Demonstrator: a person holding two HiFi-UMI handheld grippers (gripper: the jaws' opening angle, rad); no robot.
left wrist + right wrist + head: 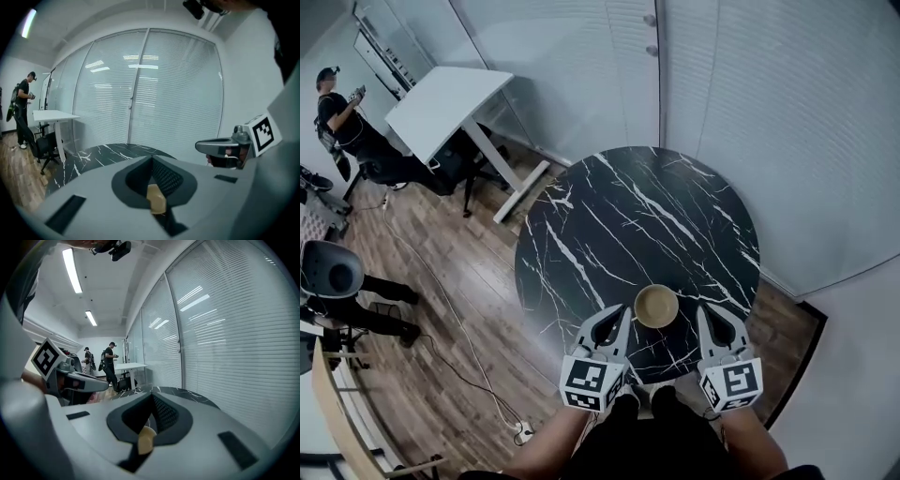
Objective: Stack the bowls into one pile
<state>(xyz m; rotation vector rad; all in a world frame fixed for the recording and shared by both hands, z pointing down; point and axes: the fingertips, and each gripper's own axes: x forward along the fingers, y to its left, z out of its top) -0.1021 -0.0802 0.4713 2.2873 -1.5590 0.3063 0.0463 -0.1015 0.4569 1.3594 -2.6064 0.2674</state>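
My L tongs (622, 312) + R tongs (704, 311) closed, empty, near-level, flanking tan round bowl (656, 306) on black marble tabletop (609, 216).

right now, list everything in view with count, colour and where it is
round table: one, black marble with white veins, centre
bowl pile: one, tan, on the table's near edge, between the tools; the bowls in it cannot be counted from above
desk: one, white, far left
office chair: one, black, beside the desk
grey chair: one, left edge
wood floor: brown, left of the table
cable: one, pale, across the floor
blinds: white, along the far wall
person: one, dark clothes, beyond the desk
left tool: one, grey, shut, left of the bowl pile
right tool: one, grey, shut, right of the bowl pile
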